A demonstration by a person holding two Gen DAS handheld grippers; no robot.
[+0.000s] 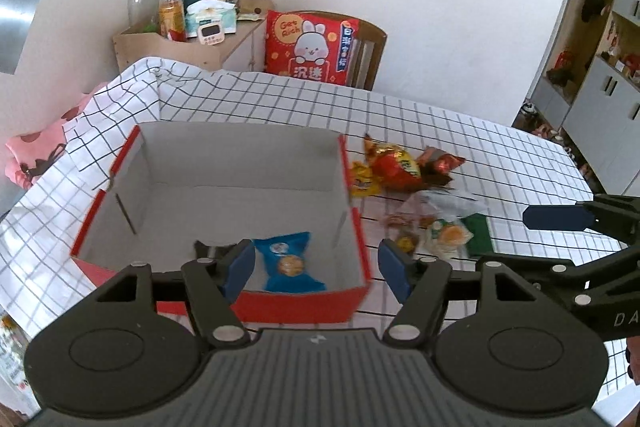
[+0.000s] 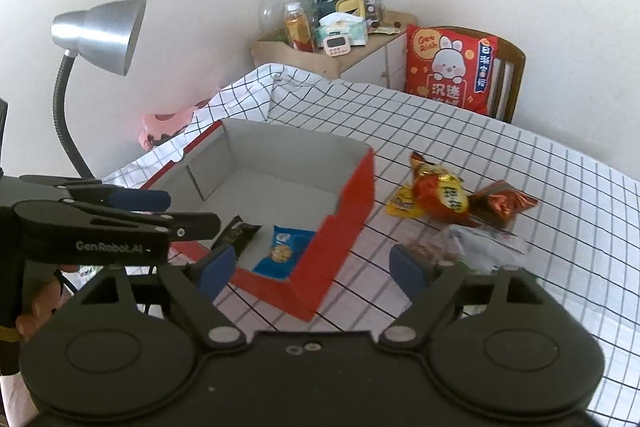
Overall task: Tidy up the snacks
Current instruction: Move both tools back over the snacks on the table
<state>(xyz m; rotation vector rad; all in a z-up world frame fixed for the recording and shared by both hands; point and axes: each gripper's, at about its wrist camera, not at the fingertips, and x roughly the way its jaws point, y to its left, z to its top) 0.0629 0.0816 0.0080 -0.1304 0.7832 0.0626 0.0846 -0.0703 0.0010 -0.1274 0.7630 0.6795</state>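
Checked tablecloth point(image 1: 440, 115) — blue snack packet point(image 1: 290, 263) in red box point(image 1: 356, 227), below both empty, wide-spread tongs.

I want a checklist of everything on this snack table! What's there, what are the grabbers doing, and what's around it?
Surface: table under a white checked cloth.
Job's things: red box holding a blue snack packet and a black packet; snack pile on the cloth to its right.
Clutter: nothing seen on the table.
Grippers: left gripper open, empty; right gripper open, empty.
Cables: nothing seen.
Surroundings: silver lamp, red rabbit cushion on a chair, crowded side cabinet.
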